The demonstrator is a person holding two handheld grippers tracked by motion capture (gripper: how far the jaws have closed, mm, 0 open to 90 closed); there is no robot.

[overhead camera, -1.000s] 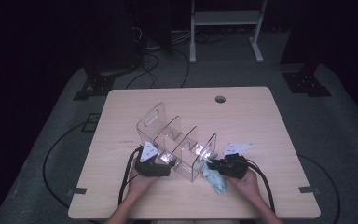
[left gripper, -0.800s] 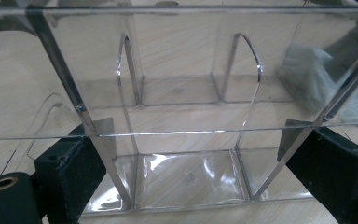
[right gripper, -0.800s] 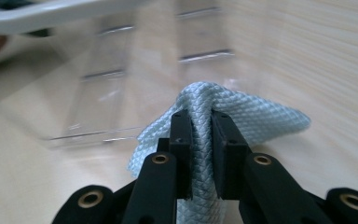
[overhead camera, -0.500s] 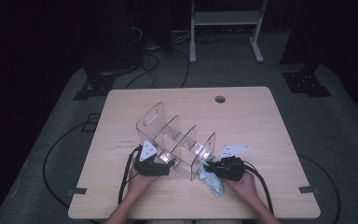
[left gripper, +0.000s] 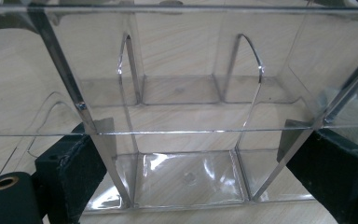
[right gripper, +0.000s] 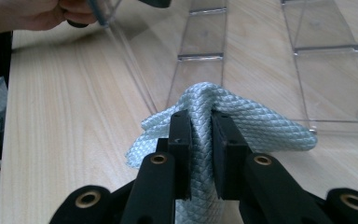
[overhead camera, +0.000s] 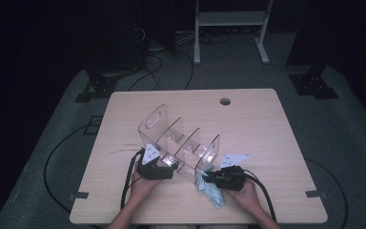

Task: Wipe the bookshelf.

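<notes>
A clear acrylic organizer (overhead camera: 181,143) with several compartments stands in the middle of the wooden table (overhead camera: 267,129). My left gripper (overhead camera: 170,166) is at its near left side. In the left gripper view the jaws stand wide, one on each side of a section of the organizer (left gripper: 186,93), and press against its walls. My right gripper (overhead camera: 206,178) is at the organizer's near right end, shut on a pale blue-green woven cloth (overhead camera: 213,192). In the right gripper view the cloth (right gripper: 261,126) bunches up between the pads of the right gripper (right gripper: 200,119) and spills onto the table.
A cable hole (overhead camera: 225,101) sits near the table's far edge. Black cables (overhead camera: 259,191) trail from both grippers over the front edge. A white metal stand (overhead camera: 228,19) and floor cables lie beyond the table. The person's left hand (right gripper: 37,14) shows in the right gripper view.
My right gripper has shifted slightly left with the cloth, closer to the organizer's end. The left gripper and the organizer have stayed put.
</notes>
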